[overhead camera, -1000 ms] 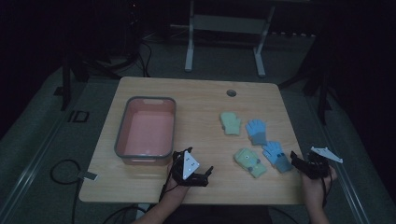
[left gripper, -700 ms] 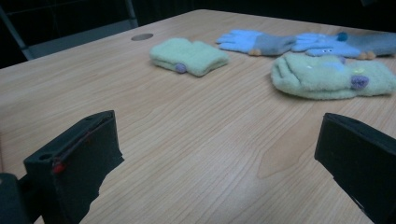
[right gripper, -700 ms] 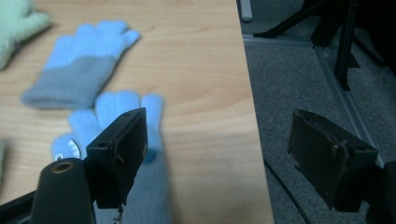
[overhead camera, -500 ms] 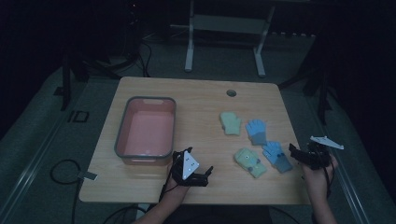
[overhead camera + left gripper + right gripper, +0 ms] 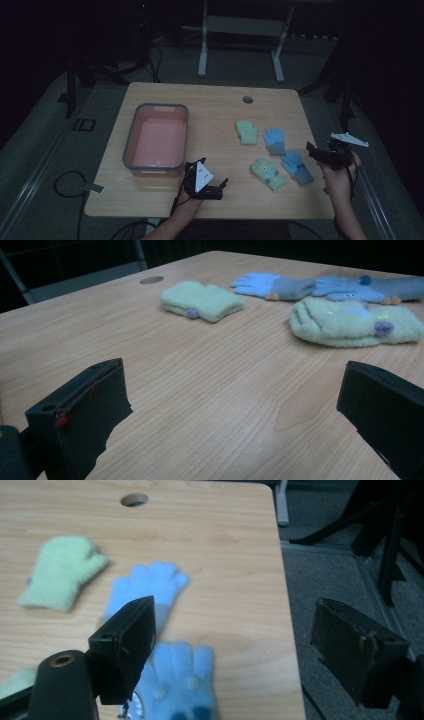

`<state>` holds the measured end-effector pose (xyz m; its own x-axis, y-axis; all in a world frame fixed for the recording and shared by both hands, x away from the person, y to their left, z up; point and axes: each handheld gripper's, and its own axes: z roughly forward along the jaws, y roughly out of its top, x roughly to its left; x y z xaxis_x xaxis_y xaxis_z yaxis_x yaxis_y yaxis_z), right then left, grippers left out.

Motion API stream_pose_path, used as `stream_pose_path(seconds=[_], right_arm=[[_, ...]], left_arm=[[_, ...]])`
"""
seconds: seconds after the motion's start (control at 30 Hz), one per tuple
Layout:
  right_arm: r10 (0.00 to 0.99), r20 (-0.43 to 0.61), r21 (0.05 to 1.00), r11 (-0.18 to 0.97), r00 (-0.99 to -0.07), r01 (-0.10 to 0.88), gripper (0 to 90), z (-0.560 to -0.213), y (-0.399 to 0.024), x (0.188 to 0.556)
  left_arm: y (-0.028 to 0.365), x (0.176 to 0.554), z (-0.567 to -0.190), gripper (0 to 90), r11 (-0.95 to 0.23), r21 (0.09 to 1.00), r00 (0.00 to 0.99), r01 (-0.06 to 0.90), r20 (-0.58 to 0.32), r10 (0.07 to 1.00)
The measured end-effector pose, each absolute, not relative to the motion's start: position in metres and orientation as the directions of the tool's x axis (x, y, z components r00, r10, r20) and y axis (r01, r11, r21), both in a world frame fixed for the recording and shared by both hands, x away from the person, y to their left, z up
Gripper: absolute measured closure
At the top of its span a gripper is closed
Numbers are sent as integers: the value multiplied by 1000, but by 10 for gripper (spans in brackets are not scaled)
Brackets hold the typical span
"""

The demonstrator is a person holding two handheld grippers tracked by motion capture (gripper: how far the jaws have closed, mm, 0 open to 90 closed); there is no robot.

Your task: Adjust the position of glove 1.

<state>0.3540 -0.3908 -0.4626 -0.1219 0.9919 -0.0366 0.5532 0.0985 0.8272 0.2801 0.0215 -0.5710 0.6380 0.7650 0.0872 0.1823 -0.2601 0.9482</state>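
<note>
Two green mittens [image 5: 246,132] [image 5: 268,173] and two blue gloves [image 5: 275,140] [image 5: 297,167] lie flat on the right half of the wooden table [image 5: 210,105]. My right gripper [image 5: 314,151] hovers above the table's right edge, just right of the nearer blue glove [image 5: 182,680]. Its jaws have just been opening, and it is open with nothing between them [image 5: 235,620]. My left gripper [image 5: 220,187] rests low near the front edge, pointing right toward the nearer green mitten [image 5: 350,322]. It too is open [image 5: 232,390] over bare wood.
A pink tub with a grey rim [image 5: 131,135] stands on the left half of the table, just beyond my left hand. A round cable hole [image 5: 247,99] sits near the far edge. Beyond the right edge is grey floor with dark stand legs [image 5: 385,555].
My right gripper has lifted and drifted a little farther along the table's right edge, beside the nearer blue glove. The left gripper and all the gloves stay where they were.
</note>
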Motion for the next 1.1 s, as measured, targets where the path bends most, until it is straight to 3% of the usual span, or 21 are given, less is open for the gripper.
stream_pose_path(seconds=[1.1], right_arm=[[948,-48,835,211,-314,508,224,-432,-309,392]], left_arm=[[21,280,-571,2,-265,948,641,178,92,762]])
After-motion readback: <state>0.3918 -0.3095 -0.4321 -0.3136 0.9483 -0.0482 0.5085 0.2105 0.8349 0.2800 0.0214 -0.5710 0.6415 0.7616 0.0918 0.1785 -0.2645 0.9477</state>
